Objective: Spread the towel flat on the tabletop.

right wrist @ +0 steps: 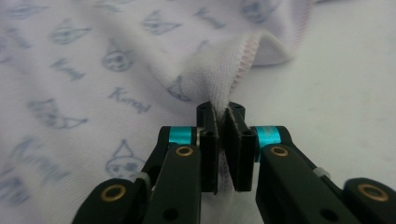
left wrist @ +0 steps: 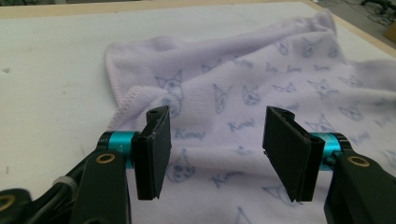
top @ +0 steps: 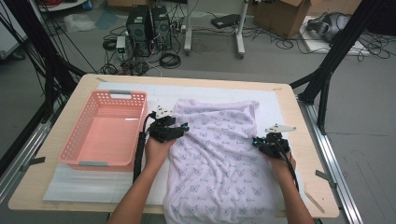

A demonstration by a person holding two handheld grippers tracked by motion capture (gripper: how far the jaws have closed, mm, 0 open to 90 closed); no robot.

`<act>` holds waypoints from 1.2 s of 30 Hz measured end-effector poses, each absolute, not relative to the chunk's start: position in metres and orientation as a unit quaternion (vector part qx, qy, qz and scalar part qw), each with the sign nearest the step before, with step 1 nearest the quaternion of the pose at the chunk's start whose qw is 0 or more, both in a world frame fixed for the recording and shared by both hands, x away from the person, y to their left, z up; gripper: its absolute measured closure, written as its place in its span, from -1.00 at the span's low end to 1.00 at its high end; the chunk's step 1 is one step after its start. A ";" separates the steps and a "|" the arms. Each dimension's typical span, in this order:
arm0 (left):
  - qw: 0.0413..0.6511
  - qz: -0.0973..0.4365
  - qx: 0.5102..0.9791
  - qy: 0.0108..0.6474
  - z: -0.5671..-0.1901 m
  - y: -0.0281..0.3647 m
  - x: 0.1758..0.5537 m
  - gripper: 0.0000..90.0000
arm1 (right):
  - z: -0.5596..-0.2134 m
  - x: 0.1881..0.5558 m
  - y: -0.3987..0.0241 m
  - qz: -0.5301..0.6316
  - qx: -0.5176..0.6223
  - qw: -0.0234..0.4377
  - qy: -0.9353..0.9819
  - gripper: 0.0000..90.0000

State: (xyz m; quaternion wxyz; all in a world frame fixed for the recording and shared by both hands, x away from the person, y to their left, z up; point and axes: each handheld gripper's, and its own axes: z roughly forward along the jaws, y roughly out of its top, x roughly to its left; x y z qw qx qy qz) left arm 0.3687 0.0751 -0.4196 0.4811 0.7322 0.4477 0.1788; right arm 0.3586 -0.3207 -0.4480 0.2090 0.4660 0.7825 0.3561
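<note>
Towel (top: pixel 219 154): spread, unfolded, mid-counter. Right gripper (right wrist: pixel 223 140) fingers clamped on hem; left gripper (left wrist: pixel 217 149) fingers wide, empty. Basket (top: pixel 70 149) empty. Folding pending.

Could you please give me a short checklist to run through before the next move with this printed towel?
1. Right hand-held gripper clamped on the towel edge: ok, hem pinched between its pads.
2. Left hand-held gripper gripping the towel: not ok, jaws apart above the cloth, nothing between them.
3. Towel lying flat: not ok, wrinkled, its near end hangs over the table edge.
4. Pink basket clear of the towel: ok, it stands apart at the left.
5. Basket free to take the towel: ok, nothing lies in it.
</note>
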 end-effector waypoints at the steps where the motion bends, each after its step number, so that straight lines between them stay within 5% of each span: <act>1: 0.484 0.175 0.733 0.445 -0.421 0.075 0.365 -0.06 | -0.448 0.363 -0.322 0.357 0.478 0.219 0.772 0.90; 6: 0.486 0.173 0.743 0.427 -0.430 0.080 0.344 -0.05 | -0.450 0.376 -0.334 0.339 0.527 0.285 0.726 0.88; 13: 0.455 0.162 0.765 0.426 -0.444 0.083 0.324 -0.04 | -0.440 0.363 -0.342 0.384 0.538 0.246 0.709 0.24; 22: 0.438 0.127 0.782 0.424 -0.452 0.081 0.321 -0.05 | -0.436 0.299 -0.340 0.421 0.464 0.186 0.757 0.00; 28: 0.436 0.123 0.796 0.401 -0.453 0.079 0.317 0.71 | -0.437 0.264 -0.341 0.423 0.448 0.181 0.767 -0.11; 36: 0.451 0.124 0.763 0.447 -0.452 0.090 0.321 0.87 | -0.446 0.256 -0.347 0.414 0.464 0.178 0.763 -0.11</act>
